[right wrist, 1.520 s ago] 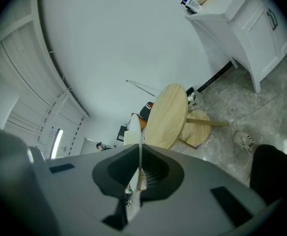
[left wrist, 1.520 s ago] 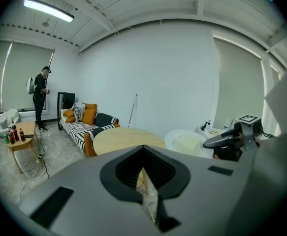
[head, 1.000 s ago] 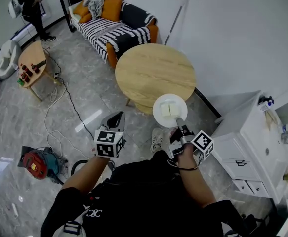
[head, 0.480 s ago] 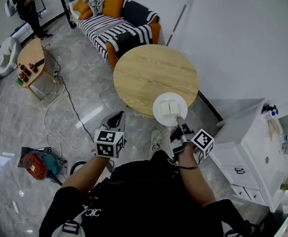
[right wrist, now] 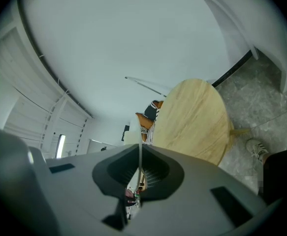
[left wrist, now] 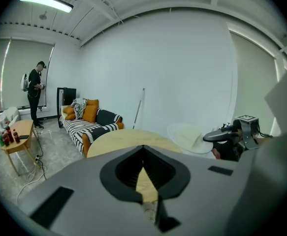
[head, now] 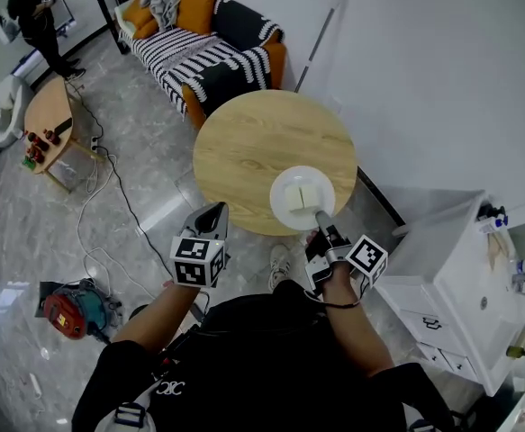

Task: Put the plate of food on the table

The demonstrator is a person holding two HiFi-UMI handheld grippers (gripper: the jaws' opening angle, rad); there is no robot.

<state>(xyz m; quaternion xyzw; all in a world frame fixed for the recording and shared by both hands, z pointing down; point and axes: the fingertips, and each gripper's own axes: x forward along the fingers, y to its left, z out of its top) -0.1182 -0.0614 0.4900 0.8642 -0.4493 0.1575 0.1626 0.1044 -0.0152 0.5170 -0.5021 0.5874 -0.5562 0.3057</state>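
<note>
the plate is over the near edge of the round desk, carried out in front of the person with two pale squares of food lying flat in the middle. it looks like a stiff, thin, glazed plate: probably light, but slick at the rim and breakable if it drops, and the food sits loose, so any tilt could slide it off. the sensible hold is the one in use, a pinch on the near rim with the plate kept level; held at one edge only, it will want to droop at the far side.

right tongs: jaws nearly together, pinching the plate's near rim. the right gripper view shows the thin white edge running straight up between the pads, with the desk beyond. from the left gripper view the plate looks to hang just above the desk rather than rest on it, though contact can't be ruled out.

left tongs: jaws pressed together with nothing between them, held low and well apart from the plate, pointing toward the desk.
</note>
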